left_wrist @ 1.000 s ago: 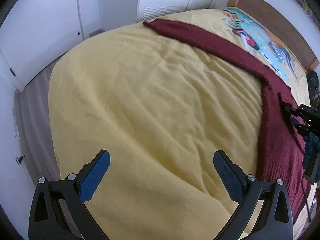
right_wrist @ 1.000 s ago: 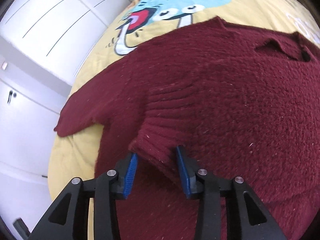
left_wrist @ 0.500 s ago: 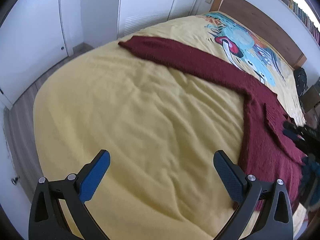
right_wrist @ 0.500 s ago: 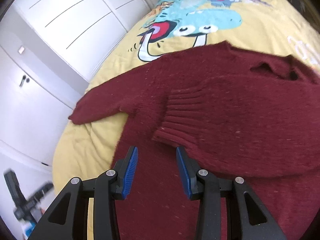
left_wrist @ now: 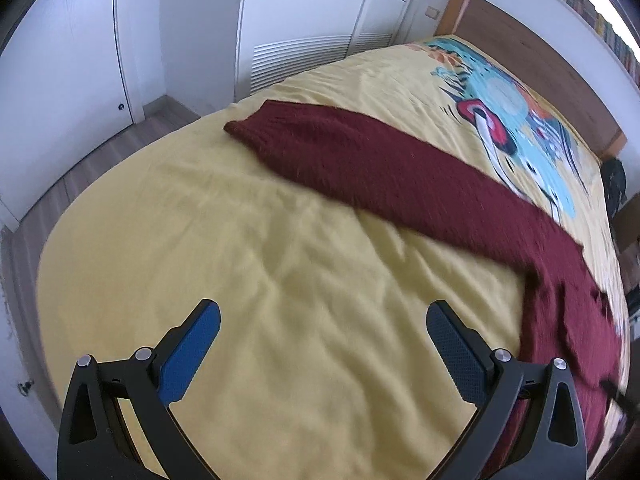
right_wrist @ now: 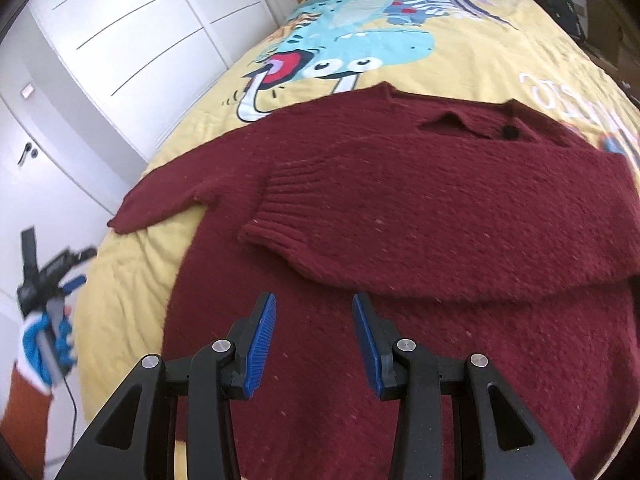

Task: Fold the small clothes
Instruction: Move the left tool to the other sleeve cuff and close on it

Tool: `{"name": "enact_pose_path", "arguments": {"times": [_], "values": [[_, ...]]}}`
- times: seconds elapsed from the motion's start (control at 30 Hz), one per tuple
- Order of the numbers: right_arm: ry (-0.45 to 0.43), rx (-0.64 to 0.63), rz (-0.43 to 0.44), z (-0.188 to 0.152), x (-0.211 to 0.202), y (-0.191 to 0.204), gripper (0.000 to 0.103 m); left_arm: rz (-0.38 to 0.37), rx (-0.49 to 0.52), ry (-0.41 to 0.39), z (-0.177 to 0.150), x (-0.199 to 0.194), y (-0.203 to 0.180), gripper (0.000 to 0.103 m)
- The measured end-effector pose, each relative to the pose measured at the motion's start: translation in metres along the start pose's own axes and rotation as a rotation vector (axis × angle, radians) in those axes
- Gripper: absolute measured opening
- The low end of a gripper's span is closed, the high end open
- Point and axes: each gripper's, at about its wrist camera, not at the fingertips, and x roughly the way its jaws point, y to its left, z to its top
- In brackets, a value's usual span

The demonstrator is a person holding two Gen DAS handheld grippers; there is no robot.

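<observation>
Task status: partly done. The sweater (right_wrist: 420, 240) lies flat on the bed (left_wrist: 280, 280), below the cartoon print (right_wrist: 344, 52) on the cover, its collar (right_wrist: 472, 124) nearest that print and the headboard beyond it. One sleeve is already folded across the chest; its ribbed cuff (right_wrist: 276, 204) rests on the body, about mid-width. The other sleeve (left_wrist: 360, 160) is unfolded and lies straight out from the body over bare yellow cover, its cuff end toward the wardrobe doors. By my judgement that sleeve, and then the folding of the body, remain.

Orientation: the body's long axis runs from the hem, nearest the right gripper, up to the collar, toward the headboard. The spread sleeve runs roughly crosswise to that axis.

Tools: the right gripper (right_wrist: 314, 336) hovers over the lower body of the sweater, jaws partly apart, nothing between them. The left gripper (left_wrist: 326, 344) stands wide apart and empty over bare cover, well short of the spread sleeve.
</observation>
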Motion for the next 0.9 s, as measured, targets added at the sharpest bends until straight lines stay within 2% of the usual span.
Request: {"name": "enact_pose_path", "arguments": {"times": [0.23, 0.5, 0.73, 0.9], "values": [[0.015, 0.016, -0.048, -0.017, -0.009, -0.017, 0.042, -0.078, -0.142, 0.03, 0.052, 0.055, 0.026, 0.096], [0.004, 0.026, -0.09, -0.019, -0.022, -0.034, 0.042, -0.137, -0.299, 0.062, 0.073, 0.098, 0.056, 0.087], [0.008, 0.026, -0.076, -0.017, -0.021, -0.035, 0.042, -0.316, -0.489, 0.001, 0.086, 0.115, 0.083, 0.086], [0.012, 0.03, -0.061, -0.016, -0.017, -0.034, 0.042, -0.409, -0.566, -0.031, 0.096, 0.122, 0.092, 0.085]]}}
